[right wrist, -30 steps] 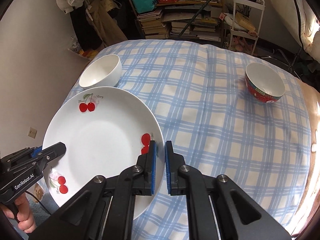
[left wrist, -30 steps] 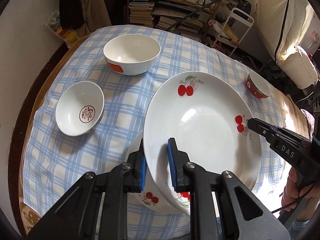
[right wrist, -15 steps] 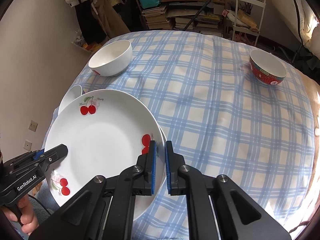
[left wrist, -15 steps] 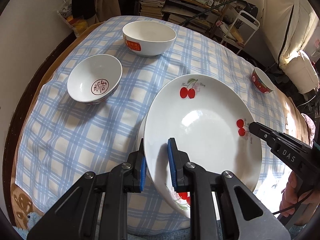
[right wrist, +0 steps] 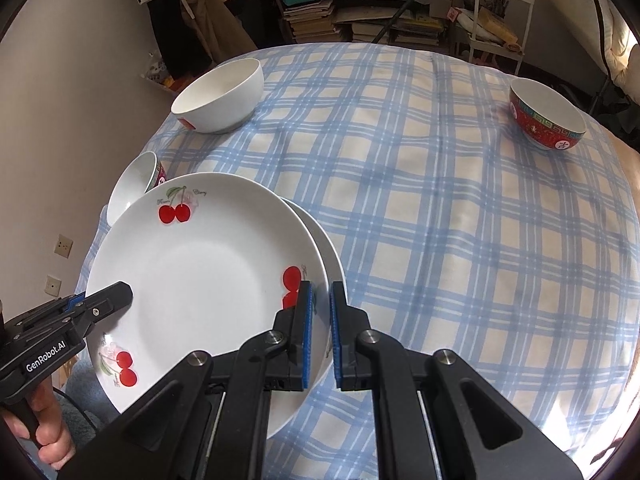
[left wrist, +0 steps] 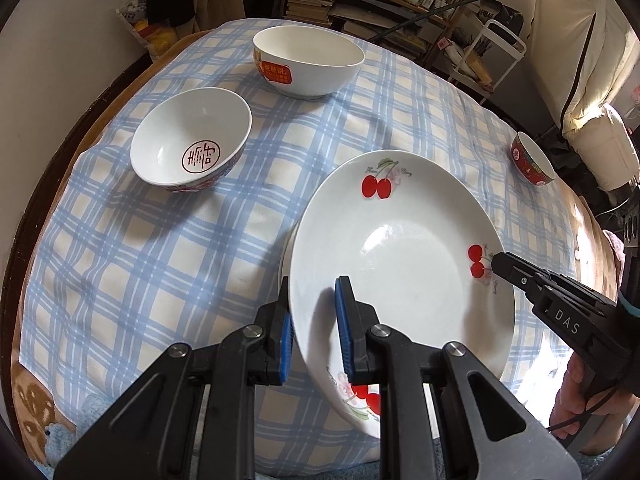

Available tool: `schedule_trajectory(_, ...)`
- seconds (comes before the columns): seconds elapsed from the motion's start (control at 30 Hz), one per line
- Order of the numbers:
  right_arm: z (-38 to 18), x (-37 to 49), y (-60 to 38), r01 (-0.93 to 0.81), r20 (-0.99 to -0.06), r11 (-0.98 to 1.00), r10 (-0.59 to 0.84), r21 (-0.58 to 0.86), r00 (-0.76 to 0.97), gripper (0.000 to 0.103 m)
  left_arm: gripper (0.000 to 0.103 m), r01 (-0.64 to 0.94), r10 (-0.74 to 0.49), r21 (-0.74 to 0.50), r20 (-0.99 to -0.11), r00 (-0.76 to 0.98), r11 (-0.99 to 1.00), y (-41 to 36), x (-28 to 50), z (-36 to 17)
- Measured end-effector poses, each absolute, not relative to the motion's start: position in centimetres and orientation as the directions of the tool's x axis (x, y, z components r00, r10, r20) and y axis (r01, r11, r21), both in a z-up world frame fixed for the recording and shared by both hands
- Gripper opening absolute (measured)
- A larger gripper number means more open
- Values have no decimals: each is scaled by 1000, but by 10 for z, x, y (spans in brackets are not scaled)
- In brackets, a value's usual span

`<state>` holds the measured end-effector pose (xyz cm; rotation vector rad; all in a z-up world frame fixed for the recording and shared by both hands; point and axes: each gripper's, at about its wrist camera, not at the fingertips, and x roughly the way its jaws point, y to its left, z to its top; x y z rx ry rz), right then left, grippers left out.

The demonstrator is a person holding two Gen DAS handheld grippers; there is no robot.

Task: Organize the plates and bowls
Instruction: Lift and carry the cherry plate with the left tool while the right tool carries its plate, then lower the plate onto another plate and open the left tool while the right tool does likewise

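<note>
Left wrist view first: the left gripper (left wrist: pixel 313 320) has its blue pads pinched on the near rim of the round white cherry-printed plate (left wrist: pixel 404 256), and the right gripper (right wrist: pixel 320 336) clamps the opposite rim, so the plate hangs level between two holds rather than tipping from one. Right beneath it, the edge of a second white plate (right wrist: pixel 326 256) peeks out past the right gripper's fingers; my read is the carried plate is being lined up to stack on it, though whether they touch I cannot tell. Ahead and left of the left gripper sits the small white bowl with a red seal mark (left wrist: pixel 192 142), farther ahead the large white bowl with a red label (left wrist: pixel 308 62), and far off to the right the red patterned bowl (right wrist: pixel 548 120), all on the blue checked tablecloth (right wrist: pixel 440 220), unstacked
</note>
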<state>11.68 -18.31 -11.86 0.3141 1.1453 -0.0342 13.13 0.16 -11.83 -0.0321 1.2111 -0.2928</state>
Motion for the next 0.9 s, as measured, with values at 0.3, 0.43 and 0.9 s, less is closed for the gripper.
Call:
schedule_trajectory(0.3, -127, 120, -182, 189, -905, 956, 134, 226, 403, 10, 19, 181, -226, -178, -929, 294, 967, 2, 136, -133)
schedule_trajectory(0.43, -132, 124, -182, 193, -913, 959, 118, 207, 391, 10, 19, 189, -222, -173, -932, 285, 967, -2, 138, -137)
schedule_trajectory(0.9, -147, 138, -181, 172, -929, 976, 61, 131, 366, 10, 22, 196, -169, -117, -947, 274, 974, -14, 145, -153)
